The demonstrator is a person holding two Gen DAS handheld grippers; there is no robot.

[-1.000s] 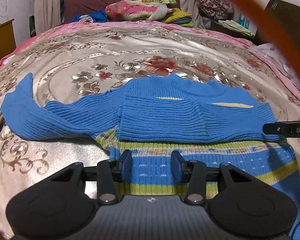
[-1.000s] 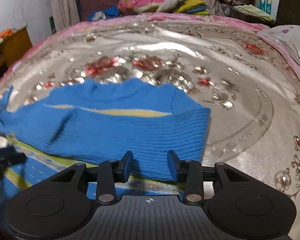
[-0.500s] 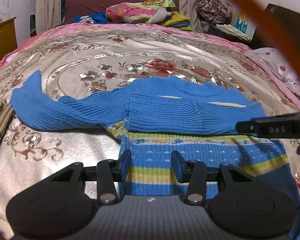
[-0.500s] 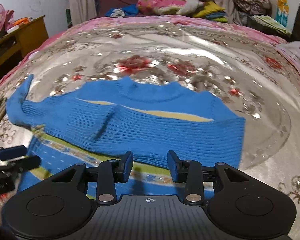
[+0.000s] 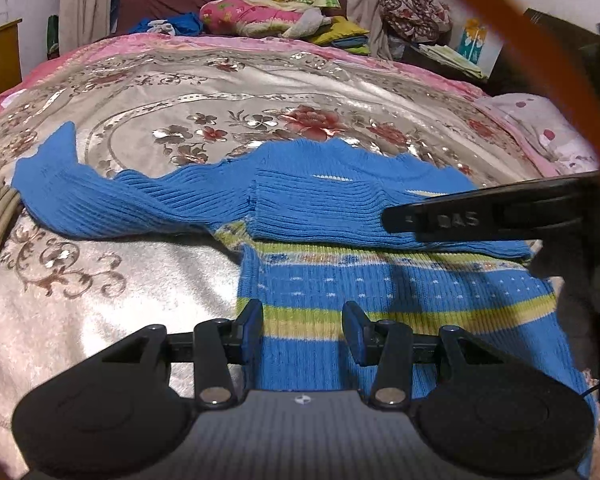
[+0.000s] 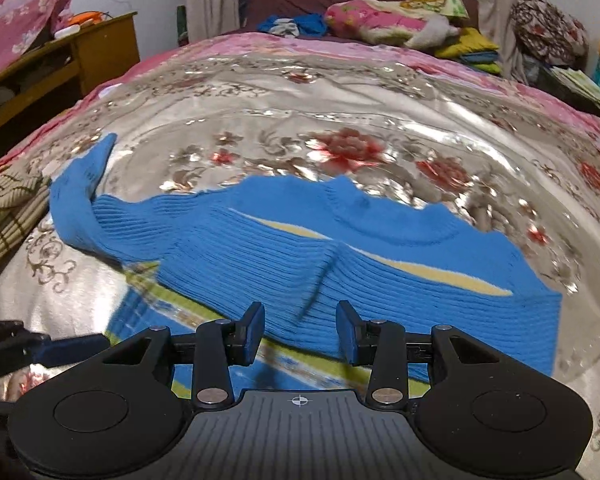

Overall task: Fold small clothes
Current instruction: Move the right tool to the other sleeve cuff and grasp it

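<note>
The bed carries a silver floral bedspread with a pink border. The small blue knit sweater lies flat on it, front down the middle of the spread. One sleeve extends straight out to the left; the other sleeve is folded across the chest.

View differences:
- Left wrist view only: the sweater's lower body with green and yellow stripes, and the right gripper entering from the right edge, over the folded sleeve. Contact with the knit cannot be determined.
- Right wrist view only: a wooden side table at far left, and the full outline of the folded sleeve to its right edge. This view is partly motion-blurred.

Tool state:
- Left gripper: jaws spread wide, nothing between them, positioned over the striped hem area.
- Right gripper in its own view: jaws spread wide, nothing held, positioned over the lower edge of the folded sleeve.
</note>
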